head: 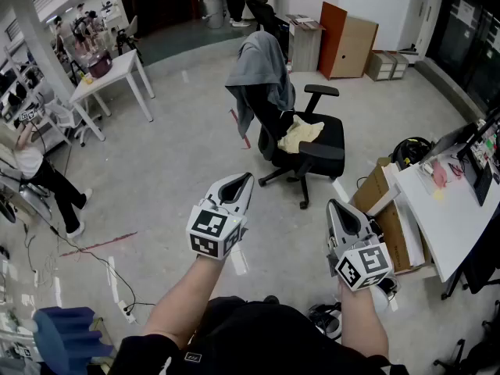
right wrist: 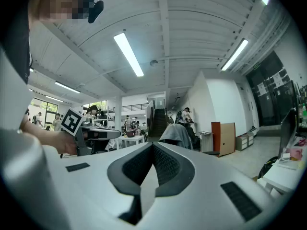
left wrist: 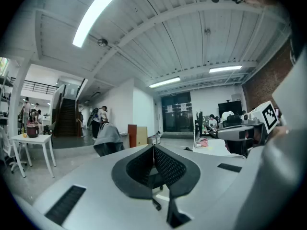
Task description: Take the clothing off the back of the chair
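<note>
Hanging over the back of the black office chair (head: 332, 139), the grey jacket (head: 262, 69) sits at twelve o'clock from both tools, well apart from them and untouched. The left hand-held gripper (head: 243, 178) and the right hand-held gripper (head: 334, 206) are each clenched on nothing, their jaws pressed together and aimed roughly level toward the chair.

Several things could spoil the pickup. The chair stands on wheels, so a sideways tug would likely roll or spin it instead of freeing the jacket. One sleeve trails down the chair's nine o'clock side and may snag on the backrest if pulled forward rather than lifted up and over. A pinch on one thin fold could slip under the garment's weight. A yellow cloth (head: 299, 133) lies on the seat just below and might be grabbed by mistake. On the way in, cardboard boxes (head: 391, 209) at three o'clock and cables (head: 78, 248) on the floor at eight o'clock could catch a foot.
</note>
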The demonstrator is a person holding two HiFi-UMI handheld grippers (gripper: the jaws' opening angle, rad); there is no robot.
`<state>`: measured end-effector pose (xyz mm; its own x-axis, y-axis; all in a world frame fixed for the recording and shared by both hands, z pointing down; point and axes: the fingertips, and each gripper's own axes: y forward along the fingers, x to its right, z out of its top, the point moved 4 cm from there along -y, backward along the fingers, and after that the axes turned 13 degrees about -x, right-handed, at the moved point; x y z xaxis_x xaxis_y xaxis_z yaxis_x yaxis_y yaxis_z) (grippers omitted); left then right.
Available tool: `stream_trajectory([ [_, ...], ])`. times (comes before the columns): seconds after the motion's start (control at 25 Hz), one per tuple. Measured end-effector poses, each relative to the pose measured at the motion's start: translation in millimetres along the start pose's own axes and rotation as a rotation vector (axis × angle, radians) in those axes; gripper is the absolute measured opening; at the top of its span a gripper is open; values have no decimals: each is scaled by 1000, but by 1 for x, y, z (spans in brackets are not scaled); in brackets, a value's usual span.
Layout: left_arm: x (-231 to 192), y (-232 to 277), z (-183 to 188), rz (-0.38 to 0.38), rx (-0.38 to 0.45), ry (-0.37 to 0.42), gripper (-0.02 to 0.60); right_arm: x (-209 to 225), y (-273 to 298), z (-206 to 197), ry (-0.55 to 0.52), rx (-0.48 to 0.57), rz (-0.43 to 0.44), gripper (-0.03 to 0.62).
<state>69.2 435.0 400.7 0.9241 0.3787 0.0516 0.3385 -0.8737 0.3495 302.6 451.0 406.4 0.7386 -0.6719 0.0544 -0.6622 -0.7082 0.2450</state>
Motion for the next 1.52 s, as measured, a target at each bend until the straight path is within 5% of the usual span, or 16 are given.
stream_trajectory([
  [0.48, -68, 26, -21, -9, -21, -56, 3, -5, 69, 10, -2, -51, 12, 12],
  [0.68, -106, 68, -20, -42, -34, -61, 3, 1, 119, 26, -69, -76, 19, 14],
  [1.12, -220, 182, -13, -114, -116, -79, 6, 31, 275, 52, 22, -142, 0, 15],
  [1.52, -288, 252, 4, -172, -154, -67, 135, 35, 358, 76, 55, -126, -32, 15],
])
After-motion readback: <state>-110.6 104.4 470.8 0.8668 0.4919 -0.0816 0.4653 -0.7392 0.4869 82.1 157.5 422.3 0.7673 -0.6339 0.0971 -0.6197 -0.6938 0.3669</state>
